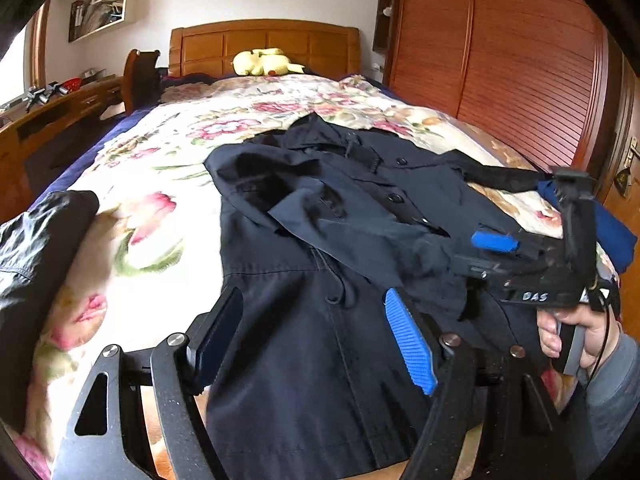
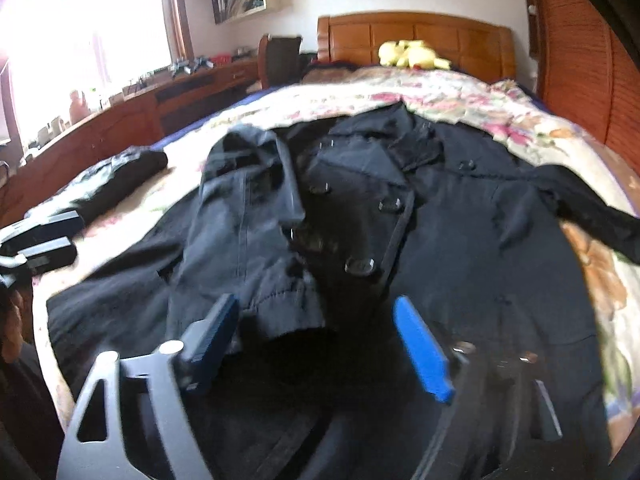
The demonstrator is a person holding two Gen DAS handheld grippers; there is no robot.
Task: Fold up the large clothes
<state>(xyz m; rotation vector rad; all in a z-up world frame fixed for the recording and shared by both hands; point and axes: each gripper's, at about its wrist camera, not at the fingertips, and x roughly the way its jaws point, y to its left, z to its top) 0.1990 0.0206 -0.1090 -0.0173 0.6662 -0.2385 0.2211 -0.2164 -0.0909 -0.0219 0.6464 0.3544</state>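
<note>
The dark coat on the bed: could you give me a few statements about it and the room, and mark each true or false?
1. The dark coat lies spread on a floral bedspread. True.
2. One sleeve is folded across the coat's front. True.
3. The left tool is clamped on the coat. False: its jaws stand open above the cloth.
4. A red teddy bear sits by the headboard. False: the soft toy is yellow.
5. The coat has buttons. True.

Coat [image 1: 320,280] on bed [image 1: 160,184]
</note>
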